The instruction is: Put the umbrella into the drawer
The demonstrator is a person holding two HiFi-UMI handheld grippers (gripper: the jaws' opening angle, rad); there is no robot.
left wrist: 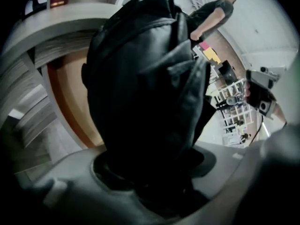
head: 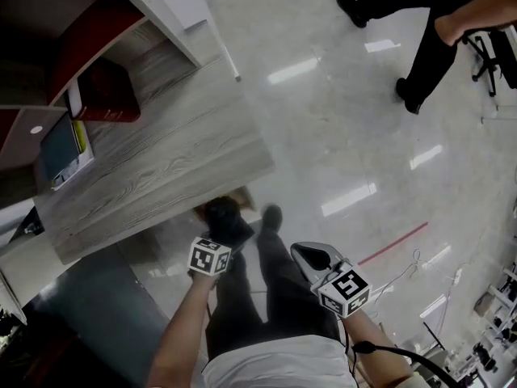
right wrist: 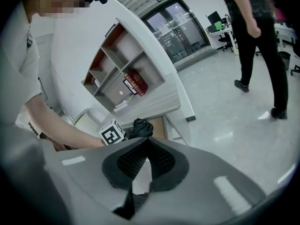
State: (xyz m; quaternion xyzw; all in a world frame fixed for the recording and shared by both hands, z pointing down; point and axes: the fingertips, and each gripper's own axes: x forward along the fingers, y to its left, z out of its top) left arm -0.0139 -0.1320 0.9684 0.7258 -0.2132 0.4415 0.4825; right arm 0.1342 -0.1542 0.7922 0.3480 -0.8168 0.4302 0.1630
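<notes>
A folded black umbrella [left wrist: 150,78] fills the left gripper view, and my left gripper [left wrist: 150,177] is shut on its lower end. In the head view the umbrella [head: 224,215] hangs just below the front edge of the grey wood desk [head: 161,160], beside the tan inside of the open drawer [head: 242,196]. My left gripper [head: 223,238] holds it there. The drawer's brown inside also shows past the umbrella [left wrist: 70,102]. My right gripper [head: 305,254] is to the right over the floor. Its jaws [right wrist: 146,139] meet at the tips with nothing between them. From there I see the umbrella [right wrist: 139,128] by the drawer [right wrist: 159,125].
Open shelves behind the desk hold a dark red book [head: 105,91] and a stack of books [head: 65,148]. A second person in black [head: 420,31] stands on the glossy floor at the far right. My own legs [head: 266,289] are below the grippers.
</notes>
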